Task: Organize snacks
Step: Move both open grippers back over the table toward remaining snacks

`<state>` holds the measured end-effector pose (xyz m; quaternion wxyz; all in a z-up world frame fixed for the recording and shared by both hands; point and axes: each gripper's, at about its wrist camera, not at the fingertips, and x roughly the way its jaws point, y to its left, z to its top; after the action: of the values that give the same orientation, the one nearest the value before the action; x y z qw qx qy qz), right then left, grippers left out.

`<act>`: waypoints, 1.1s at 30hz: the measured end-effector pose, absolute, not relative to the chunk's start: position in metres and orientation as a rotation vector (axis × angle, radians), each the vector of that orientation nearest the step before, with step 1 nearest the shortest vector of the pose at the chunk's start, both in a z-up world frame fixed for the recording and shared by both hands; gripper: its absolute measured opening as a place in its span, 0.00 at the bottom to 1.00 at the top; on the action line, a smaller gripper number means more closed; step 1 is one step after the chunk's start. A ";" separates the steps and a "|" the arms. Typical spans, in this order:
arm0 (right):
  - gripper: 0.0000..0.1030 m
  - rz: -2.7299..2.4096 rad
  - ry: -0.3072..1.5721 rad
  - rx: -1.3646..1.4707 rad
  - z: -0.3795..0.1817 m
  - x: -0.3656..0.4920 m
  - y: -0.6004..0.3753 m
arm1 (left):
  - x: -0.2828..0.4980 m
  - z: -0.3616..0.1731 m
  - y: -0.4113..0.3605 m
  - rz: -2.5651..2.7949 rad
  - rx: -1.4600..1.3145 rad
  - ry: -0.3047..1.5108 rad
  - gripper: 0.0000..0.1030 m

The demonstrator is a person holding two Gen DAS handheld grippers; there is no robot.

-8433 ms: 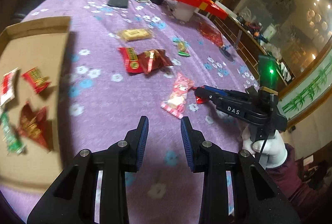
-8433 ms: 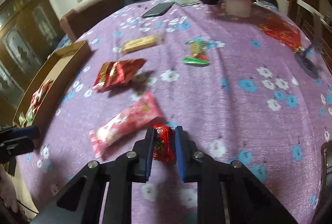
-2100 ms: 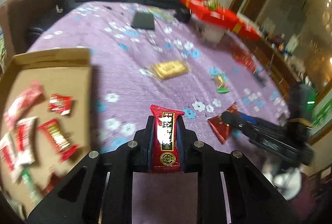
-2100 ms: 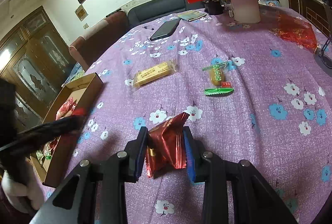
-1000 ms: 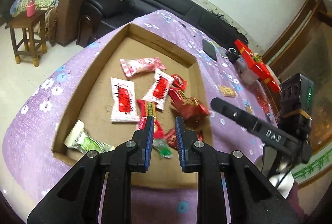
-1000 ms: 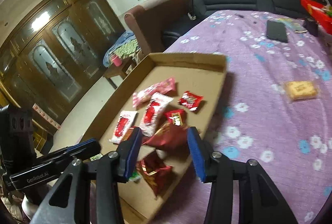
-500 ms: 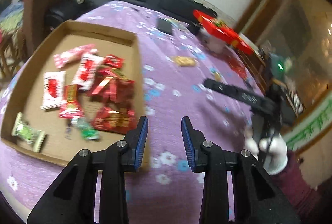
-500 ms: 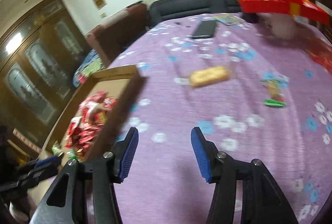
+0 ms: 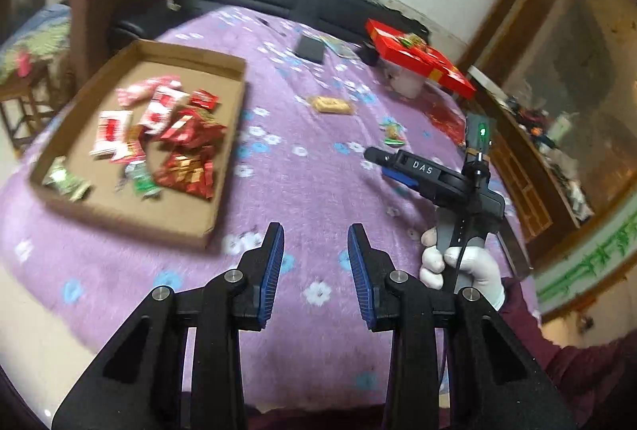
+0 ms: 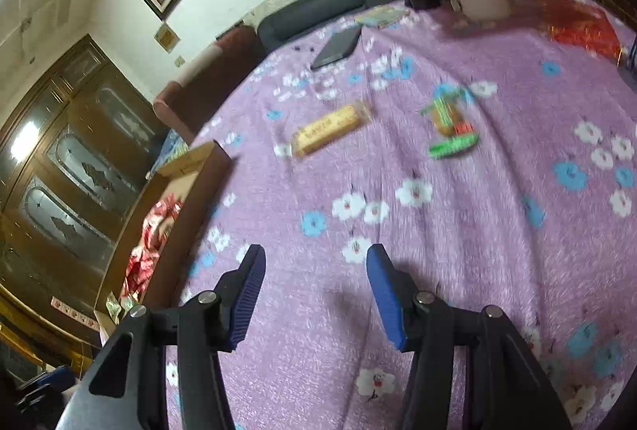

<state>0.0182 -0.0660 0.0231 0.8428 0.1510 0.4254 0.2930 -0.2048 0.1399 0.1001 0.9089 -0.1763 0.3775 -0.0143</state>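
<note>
Both snack packets held two seconds ago have been dropped among the red and white wrappers in the shallow cardboard tray point(image 9: 229, 147). Left gripper point(image 9: 315, 251) and right gripper point(image 10: 314, 272) are seen with blue-padded jaws parted and empty above the purple flowered tablecloth point(image 10: 458, 251), having just been opening. Well ahead of the right gripper lie a yellow biscuit bar point(image 10: 330, 129) and a green-ended sweet point(image 10: 450, 127).

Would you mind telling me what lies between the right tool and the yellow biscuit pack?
Only bare flowered purple cloth; the right wrist view shows the open right tool empty, the yellow biscuit pack beyond.
</note>
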 end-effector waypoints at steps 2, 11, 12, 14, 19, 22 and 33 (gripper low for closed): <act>0.55 0.621 0.911 0.300 0.021 0.017 -0.063 | -0.219 0.104 0.139 0.017 -0.358 0.763 0.31; 0.55 0.604 0.931 0.319 0.016 0.018 -0.067 | -0.263 0.107 0.123 0.033 -0.369 0.744 0.59; 0.55 0.600 0.931 0.316 0.016 0.018 -0.067 | -0.266 0.108 0.125 0.011 -0.393 0.733 0.59; 0.56 0.596 0.929 0.299 0.017 0.016 -0.065 | -0.272 0.108 0.126 -0.039 -0.444 0.712 0.59; 0.63 0.600 0.926 0.268 0.018 0.014 -0.060 | -0.288 0.113 0.134 -0.111 -0.537 0.628 0.59; 0.68 0.605 0.928 0.252 0.019 0.013 -0.057 | -0.289 0.111 0.131 -0.201 -0.580 0.606 0.66; 0.68 0.550 0.781 0.133 0.043 -0.007 -0.049 | -0.263 0.108 0.111 -0.128 -0.307 0.731 0.70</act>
<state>-0.0070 -0.0490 0.0426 0.8860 0.0640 0.3756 0.2644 -0.2635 0.1108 0.1075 0.9203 -0.1495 0.3560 -0.0625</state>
